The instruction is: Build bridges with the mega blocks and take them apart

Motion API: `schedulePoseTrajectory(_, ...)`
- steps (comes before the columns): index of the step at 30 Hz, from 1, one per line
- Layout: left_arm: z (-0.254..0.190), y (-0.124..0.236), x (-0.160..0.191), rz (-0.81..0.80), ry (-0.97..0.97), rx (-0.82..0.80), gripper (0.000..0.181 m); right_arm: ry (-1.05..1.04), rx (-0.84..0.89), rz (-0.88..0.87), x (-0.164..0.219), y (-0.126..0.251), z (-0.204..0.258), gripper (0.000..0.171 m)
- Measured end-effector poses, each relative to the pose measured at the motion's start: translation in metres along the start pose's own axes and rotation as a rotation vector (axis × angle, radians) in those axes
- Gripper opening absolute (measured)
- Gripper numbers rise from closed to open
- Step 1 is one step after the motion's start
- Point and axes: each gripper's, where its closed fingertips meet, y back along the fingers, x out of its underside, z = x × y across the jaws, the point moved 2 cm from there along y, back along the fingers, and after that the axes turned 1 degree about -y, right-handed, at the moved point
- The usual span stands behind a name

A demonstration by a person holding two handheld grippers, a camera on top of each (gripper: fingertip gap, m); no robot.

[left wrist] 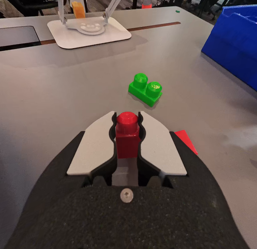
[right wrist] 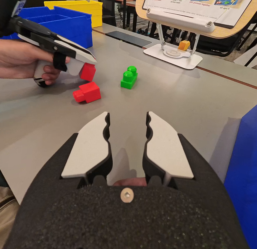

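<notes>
My left gripper (left wrist: 127, 114) is shut on a red one-stud block (left wrist: 127, 134) and holds it above the grey table (left wrist: 55, 89); in the right wrist view that gripper (right wrist: 91, 60) shows at the left with the red block (right wrist: 87, 72) tilted in it. A second red one-stud block (right wrist: 87, 92) lies on its side on the table just below it; a corner of it (left wrist: 185, 140) shows in the left wrist view. A green two-stud block (left wrist: 145, 89) (right wrist: 129, 78) stands upright farther on. My right gripper (right wrist: 128, 114) is open and empty over bare table.
A blue bin (left wrist: 233, 42) stands at the right of the left wrist view; blue (right wrist: 59, 24) and yellow (right wrist: 83, 10) bins stand behind the left gripper. A white stand (right wrist: 173, 54) holds an instruction board, with an orange block (right wrist: 183, 45) behind it. Another blue bin (right wrist: 243, 172) is at my right. Across from one pair of fingers to the other is roughly 20 cm.
</notes>
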Motion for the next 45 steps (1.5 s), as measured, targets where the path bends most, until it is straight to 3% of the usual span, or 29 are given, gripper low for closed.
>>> schedulePoseTrajectory(17,-0.013,-0.006,0.007,0.064,-0.059,0.067,0.029,-0.004,0.007,-0.006,-0.001,0.002,-0.003,0.049)
schedulePoseTrajectory(23,-0.019,-0.004,-0.008,-0.039,-0.04,0.136,0.029,0.001,0.007,-0.005,-0.002,0.002,-0.003,0.049)
schedulePoseTrajectory(34,-0.028,-0.033,-0.003,0.094,-0.129,0.159,0.029,0.005,0.016,-0.008,-0.003,0.004,-0.005,0.049)
schedulePoseTrajectory(45,-0.028,-0.025,-0.002,0.083,-0.108,0.184,0.029,-0.003,0.011,-0.002,0.0,0.003,-0.006,0.049)
